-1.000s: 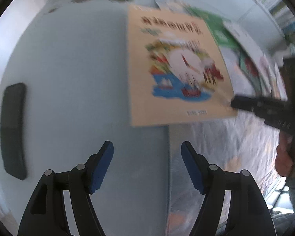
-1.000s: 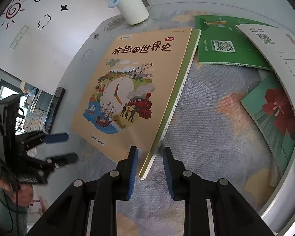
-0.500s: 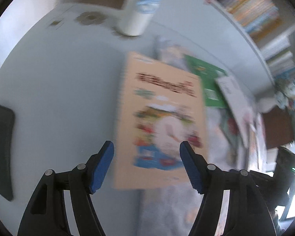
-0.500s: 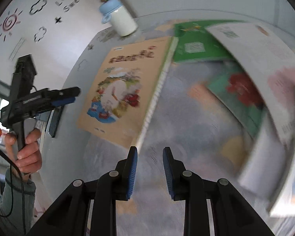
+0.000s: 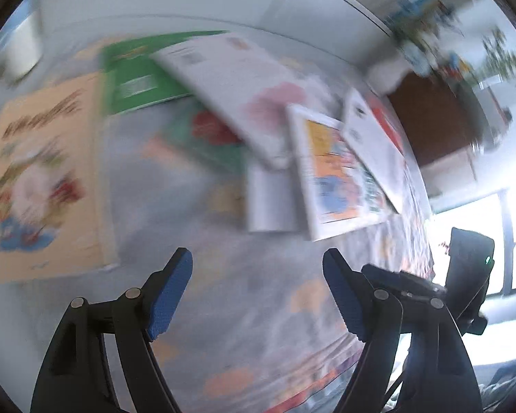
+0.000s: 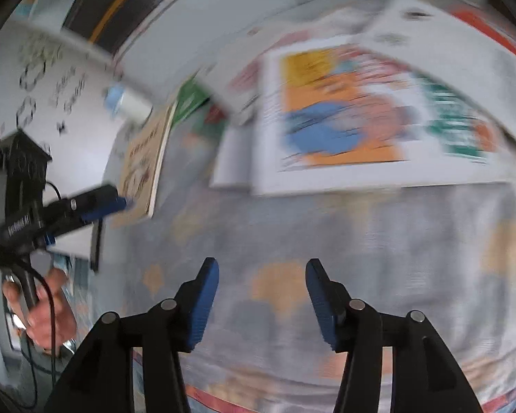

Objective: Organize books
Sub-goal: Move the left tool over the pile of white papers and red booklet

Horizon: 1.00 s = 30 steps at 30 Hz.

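While both views are smeared by motion, the layout of the books reads well enough. Tan picture book [image 5: 41, 172] lies flat on the tabletop [image 5: 24, 309], ahead and to the left of the left tool [image 5: 258, 292], clear of the loose heap. White-bordered book with orange and blue cover [image 6: 344, 117] lies straight ahead of the right tool [image 6: 261, 299], near edge closest to the pads, not touching them. Beyond it: green book [image 5: 137, 79], large white booklet [image 5: 234, 82], teal book with red flower [image 5: 210, 137], overlapping one another on the patterned cloth [image 6: 361, 241].

Right tool: jaws have just been opening, now stand apart, nothing between them. Left tool: jaws have also just widened, apart and empty; nothing but cloth under it.

Step in hand (judgement): tan book looks set down, and both tools are heading for the next book, most likely the orange-and-blue one.

Next move calls for: lowering the right tool to that book's near edge, one pad under and one over, then closing. Blur prevents judging whether the edge is lifted enough to get a pad beneath.
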### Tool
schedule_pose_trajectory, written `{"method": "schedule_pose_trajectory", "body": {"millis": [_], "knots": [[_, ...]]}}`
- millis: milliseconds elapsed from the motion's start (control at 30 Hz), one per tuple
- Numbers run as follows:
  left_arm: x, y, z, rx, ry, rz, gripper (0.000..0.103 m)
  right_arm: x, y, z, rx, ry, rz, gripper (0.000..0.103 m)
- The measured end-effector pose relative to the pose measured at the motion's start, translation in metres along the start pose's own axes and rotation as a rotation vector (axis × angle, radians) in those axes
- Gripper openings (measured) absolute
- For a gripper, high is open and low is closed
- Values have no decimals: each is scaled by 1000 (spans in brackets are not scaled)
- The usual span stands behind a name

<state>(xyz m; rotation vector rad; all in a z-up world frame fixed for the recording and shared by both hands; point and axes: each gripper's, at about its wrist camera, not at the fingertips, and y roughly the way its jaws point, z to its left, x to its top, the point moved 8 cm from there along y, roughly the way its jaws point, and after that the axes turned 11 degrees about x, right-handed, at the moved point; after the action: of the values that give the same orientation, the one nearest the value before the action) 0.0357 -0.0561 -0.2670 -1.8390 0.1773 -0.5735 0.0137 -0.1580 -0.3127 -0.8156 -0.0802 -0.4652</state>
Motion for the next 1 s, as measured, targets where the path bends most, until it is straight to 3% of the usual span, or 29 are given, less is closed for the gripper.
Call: {"method": "schedule_pose_trajectory", "body": {"millis": [67, 233, 333, 467, 600, 667, 767, 833, 1000], "knots": [[15, 5, -40, 3, 34, -19, 77, 8, -33, -25, 1, 14, -45, 51], [63, 40, -110, 11, 13, -35, 77, 41, -117, -101, -99, 67, -173, 51], [87, 62, -134, 59, -5, -57, 77, 67, -165, -150, -165, 95, -240, 51], [123, 87, -143, 152, -60, -111, 77, 103, -195, -199, -235, 108, -247, 51], [154, 120, -141, 207, -137, -119, 76, 127, -178, -232, -229, 149, -159, 50], [164, 133, -141, 253, -134, -121, 75, 123, -165, -236, -181, 169, -116, 46], [176, 145, -146, 292, -110, -129, 75, 111, -149, -230, -176, 151, -82, 42], [177, 148, -152, 286, -86, -119, 75, 108, -145, -224, -185, 121, -83, 42], [162, 153, -185, 159, 11, -38, 75, 104, -140, -217, -167, 106, -73, 42]]}}
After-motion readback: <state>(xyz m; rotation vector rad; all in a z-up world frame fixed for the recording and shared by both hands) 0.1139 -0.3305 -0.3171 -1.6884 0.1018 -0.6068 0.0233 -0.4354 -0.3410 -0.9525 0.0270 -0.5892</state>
